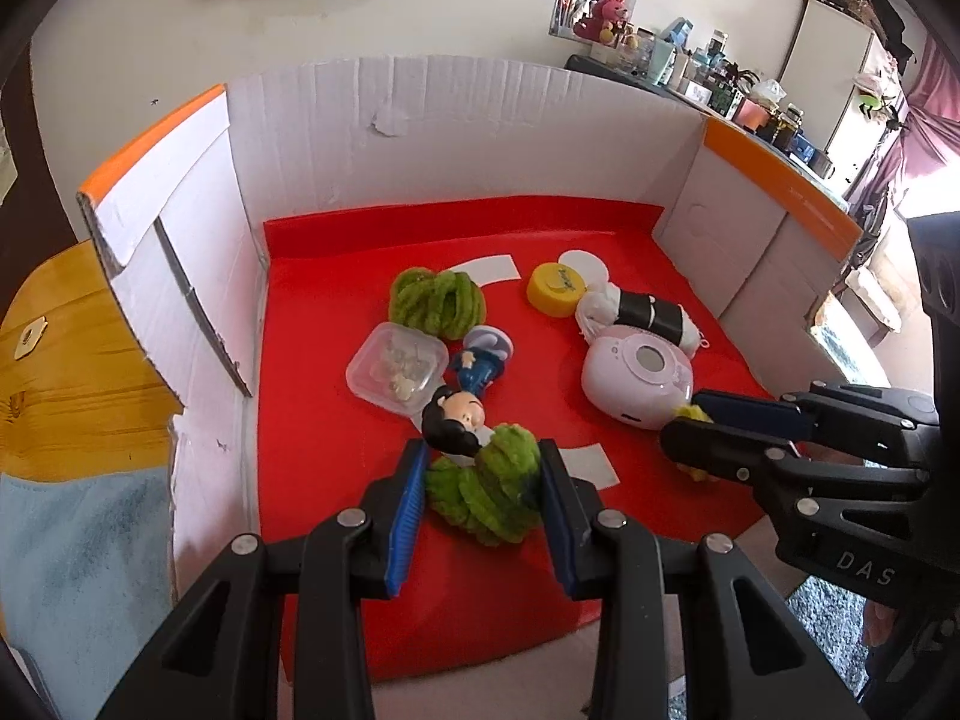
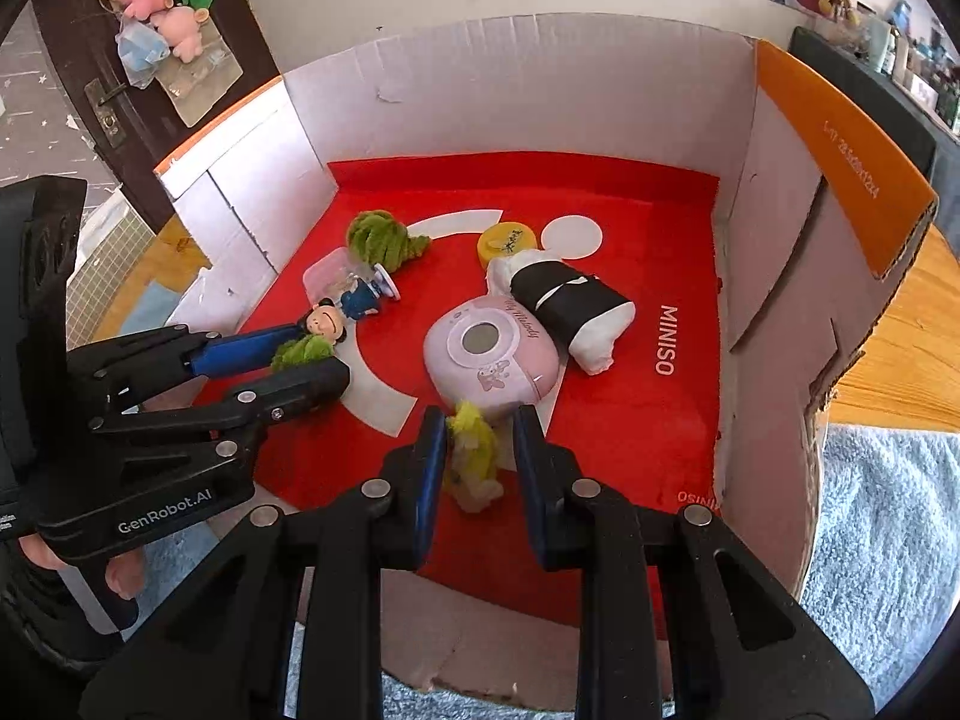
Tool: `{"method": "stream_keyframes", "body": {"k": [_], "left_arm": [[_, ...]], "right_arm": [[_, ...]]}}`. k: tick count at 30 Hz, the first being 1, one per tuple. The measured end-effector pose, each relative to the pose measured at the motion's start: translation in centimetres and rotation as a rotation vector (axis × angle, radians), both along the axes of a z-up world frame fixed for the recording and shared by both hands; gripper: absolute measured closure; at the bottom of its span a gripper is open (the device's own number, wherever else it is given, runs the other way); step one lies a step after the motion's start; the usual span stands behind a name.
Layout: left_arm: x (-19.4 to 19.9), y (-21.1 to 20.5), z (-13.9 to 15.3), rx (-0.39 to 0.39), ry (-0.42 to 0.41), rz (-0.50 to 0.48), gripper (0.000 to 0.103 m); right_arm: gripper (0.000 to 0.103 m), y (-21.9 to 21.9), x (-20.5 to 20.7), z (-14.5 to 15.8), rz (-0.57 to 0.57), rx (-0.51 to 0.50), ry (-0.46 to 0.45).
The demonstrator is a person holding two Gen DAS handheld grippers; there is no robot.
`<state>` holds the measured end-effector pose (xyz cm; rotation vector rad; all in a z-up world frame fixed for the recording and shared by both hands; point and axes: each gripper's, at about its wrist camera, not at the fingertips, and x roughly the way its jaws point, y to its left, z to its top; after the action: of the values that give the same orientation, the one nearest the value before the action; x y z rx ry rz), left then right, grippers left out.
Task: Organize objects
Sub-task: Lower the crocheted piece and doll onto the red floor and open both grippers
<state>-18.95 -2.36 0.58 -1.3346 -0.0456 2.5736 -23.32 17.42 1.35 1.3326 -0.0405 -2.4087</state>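
My left gripper (image 1: 483,471) is shut on a green fuzzy bundle (image 1: 489,498), low over the red mat (image 1: 324,420) at its near edge; the right wrist view shows the same left gripper (image 2: 318,357) at left. Just behind it lies a small figurine (image 1: 462,396) with black hair and a blue body. My right gripper (image 2: 480,438) is shut on a yellow fuzzy bundle (image 2: 474,462), right in front of a pink round device (image 2: 489,360). A second green fuzzy bundle (image 1: 438,303) lies farther back, beside a clear plastic box (image 1: 397,369).
White cardboard walls (image 1: 420,138) with orange flaps enclose the mat on three sides. A yellow cap (image 1: 555,288) and a black-and-white plush (image 1: 645,315) lie behind the pink device. Outside are a wooden tabletop (image 1: 72,384) and a light blue towel (image 2: 888,516).
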Motion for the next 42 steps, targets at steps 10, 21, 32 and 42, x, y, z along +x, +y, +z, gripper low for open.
{"method": "stream_keyframes", "body": {"k": [10, 21, 32, 42], "left_arm": [[-0.28, -0.06, -0.21, 0.005, 0.006, 0.010, 0.065], [-0.16, -0.27, -0.04, 0.009, 0.012, 0.014, 0.065], [-0.04, -0.30, 0.07, 0.008, 0.015, 0.017, 0.058], [0.19, -0.23, 0.31, 0.011, 0.028, 0.020, 0.052]], "right_arm": [[0.081, -0.14, -0.28, -0.17, -0.003, 0.008, -0.004], [0.081, -0.35, -0.22, -0.09, 0.002, 0.025, -0.004], [0.080, -0.45, -0.01, -0.08, 0.002, 0.034, 0.002], [0.050, -0.53, 0.29, 0.02, -0.003, 0.039, 0.021]]}}
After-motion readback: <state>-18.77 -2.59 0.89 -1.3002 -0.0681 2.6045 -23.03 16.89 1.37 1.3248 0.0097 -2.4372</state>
